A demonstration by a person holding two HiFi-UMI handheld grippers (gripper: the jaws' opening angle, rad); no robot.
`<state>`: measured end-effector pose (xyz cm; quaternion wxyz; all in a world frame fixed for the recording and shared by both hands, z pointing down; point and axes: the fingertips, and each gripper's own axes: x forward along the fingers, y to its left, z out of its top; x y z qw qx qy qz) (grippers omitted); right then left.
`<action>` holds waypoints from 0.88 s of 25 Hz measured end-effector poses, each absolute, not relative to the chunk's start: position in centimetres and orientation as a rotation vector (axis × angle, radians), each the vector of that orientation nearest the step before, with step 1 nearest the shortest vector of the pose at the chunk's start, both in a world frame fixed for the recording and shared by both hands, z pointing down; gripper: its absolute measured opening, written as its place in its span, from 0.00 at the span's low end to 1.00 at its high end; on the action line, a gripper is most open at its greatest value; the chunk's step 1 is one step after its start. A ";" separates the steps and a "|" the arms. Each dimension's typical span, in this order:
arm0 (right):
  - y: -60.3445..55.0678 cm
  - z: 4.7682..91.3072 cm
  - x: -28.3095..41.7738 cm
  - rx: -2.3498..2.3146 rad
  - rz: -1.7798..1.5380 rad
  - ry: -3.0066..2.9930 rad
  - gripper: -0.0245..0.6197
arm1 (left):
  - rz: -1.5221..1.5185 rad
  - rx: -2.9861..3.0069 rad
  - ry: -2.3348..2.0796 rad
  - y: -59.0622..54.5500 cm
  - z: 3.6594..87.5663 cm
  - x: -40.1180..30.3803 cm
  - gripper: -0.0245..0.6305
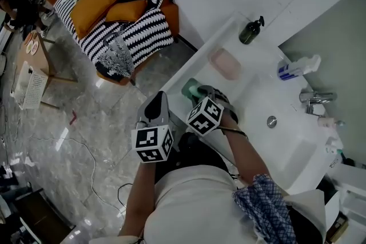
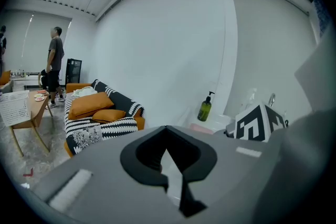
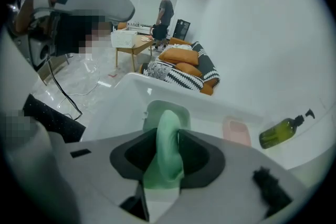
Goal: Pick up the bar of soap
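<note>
A pale green bar of soap [image 3: 167, 160] stands on edge between the jaws of my right gripper [image 3: 169, 132], which is shut on it. Just beyond it on the white counter [image 1: 201, 46] lies a green soap dish [image 3: 167, 111]. In the head view the right gripper [image 1: 200, 92] hovers over the counter's left end, with the green soap [image 1: 190, 88] at its tip. My left gripper [image 1: 155, 104] hangs off the counter's edge over the floor. Its jaws [image 2: 167, 128] meet at the tips with nothing between them.
A pink soap dish [image 1: 225, 63] and a dark green pump bottle [image 1: 250, 31] stand farther along the counter. The sink basin [image 1: 297, 140] with its faucet [image 1: 314, 98] lies to the right. A striped sofa [image 1: 123, 20] and a wooden table [image 1: 31, 60] stand on the marble floor.
</note>
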<state>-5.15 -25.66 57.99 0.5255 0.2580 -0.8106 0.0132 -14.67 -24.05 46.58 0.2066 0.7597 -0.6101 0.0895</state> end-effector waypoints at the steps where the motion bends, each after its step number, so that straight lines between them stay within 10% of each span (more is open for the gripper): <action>1: -25.8 58.1 -5.2 0.623 0.030 -1.936 0.24 | 0.255 2.121 -1.693 -24.1 46.6 -14.5 0.05; 22: -26.4 54.6 -2.6 0.833 0.416 -2.171 0.23 | 0.276 2.152 -1.608 -25.1 47.4 -12.0 0.05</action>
